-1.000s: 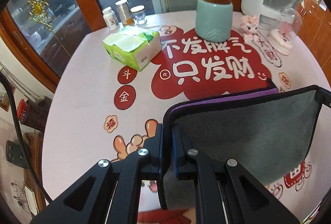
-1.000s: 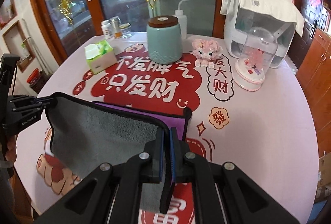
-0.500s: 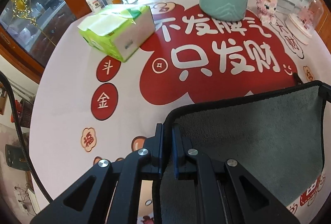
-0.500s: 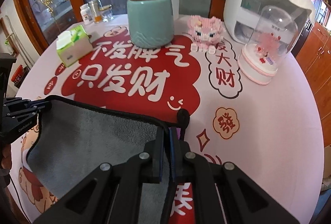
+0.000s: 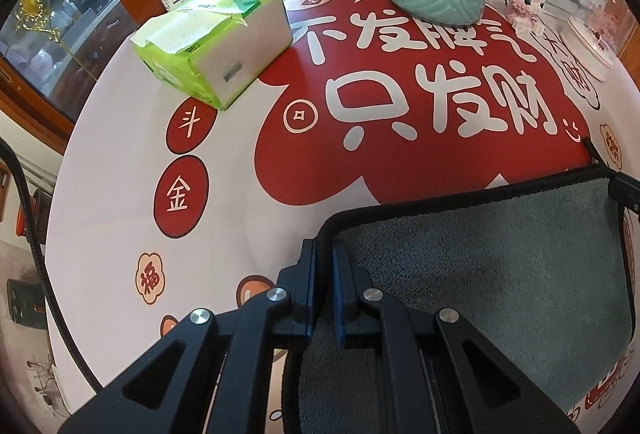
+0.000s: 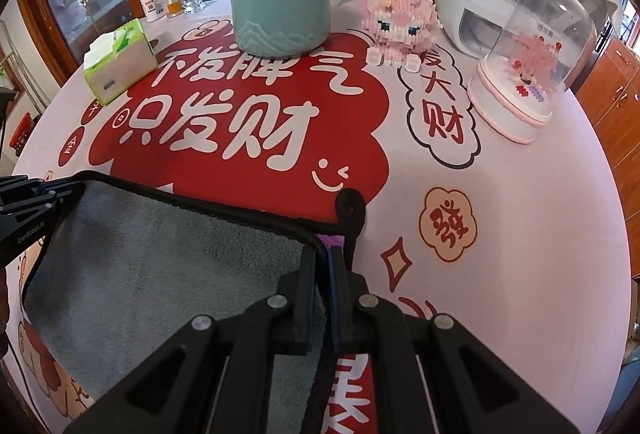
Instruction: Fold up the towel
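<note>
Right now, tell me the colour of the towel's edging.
Black edging around the grey towel; a purple underside peeks out at the corner. Clearest in the right wrist view.

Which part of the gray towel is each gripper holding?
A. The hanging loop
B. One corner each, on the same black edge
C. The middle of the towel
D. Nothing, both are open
B: the left gripper and the right gripper each pinch a corner of the towel, along one black-trimmed edge.
</note>
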`<state>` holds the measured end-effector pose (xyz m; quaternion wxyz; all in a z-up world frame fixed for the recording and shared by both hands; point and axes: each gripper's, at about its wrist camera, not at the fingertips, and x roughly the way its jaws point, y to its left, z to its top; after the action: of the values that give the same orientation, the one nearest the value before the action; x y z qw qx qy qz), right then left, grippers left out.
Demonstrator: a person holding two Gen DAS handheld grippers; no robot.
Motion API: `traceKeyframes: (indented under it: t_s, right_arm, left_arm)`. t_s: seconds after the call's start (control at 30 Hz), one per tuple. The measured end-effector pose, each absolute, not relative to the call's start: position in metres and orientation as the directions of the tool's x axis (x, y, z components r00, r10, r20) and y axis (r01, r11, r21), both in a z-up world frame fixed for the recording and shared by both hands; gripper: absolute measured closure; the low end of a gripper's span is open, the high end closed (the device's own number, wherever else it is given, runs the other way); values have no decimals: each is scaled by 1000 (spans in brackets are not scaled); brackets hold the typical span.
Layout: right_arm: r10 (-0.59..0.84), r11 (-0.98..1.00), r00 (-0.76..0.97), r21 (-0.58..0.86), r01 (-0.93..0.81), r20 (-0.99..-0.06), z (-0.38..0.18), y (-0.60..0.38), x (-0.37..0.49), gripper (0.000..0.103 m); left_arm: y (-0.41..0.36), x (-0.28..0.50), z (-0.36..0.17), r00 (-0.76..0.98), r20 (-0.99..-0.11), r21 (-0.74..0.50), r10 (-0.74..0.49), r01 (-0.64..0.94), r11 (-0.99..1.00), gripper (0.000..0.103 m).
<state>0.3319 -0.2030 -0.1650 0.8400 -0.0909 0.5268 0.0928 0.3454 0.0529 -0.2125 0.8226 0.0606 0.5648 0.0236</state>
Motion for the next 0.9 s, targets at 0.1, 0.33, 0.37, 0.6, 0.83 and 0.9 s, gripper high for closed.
traceKeyframes:
  t_s: [0.1,0.33,0.37,0.6,0.83,0.9]
  right_arm:
    - [52,967,425,-61,-248,-904,-167,-203,332,95]
    - [-2,971,428,-103,-214,-904,-167,-207,333,72]
    - [-9,973,432,-108,-206,-902,-166,-209,333,68]
    - [0,980,456,-90,-176,-890,-150,-219,330,64]
    - [-3,979,493,-102,-174,-870,-131,-218,319,64]
    - [5,980,499,-94,-173,-867,-125,-218,315,64]
  left_arm:
    - [53,343,-212,367,-923,138,118,29,990,95]
    - [53,342,-210,374,-914,177,160,11,984,82]
    - [54,342,-209,375,-912,183,168,4,983,75]
    - [65,338,-196,398,-897,191,191,-41,981,38]
    - [68,329,-173,431,-886,156,171,-70,985,21]
    - [68,325,-167,437,-885,140,160,-78,987,18]
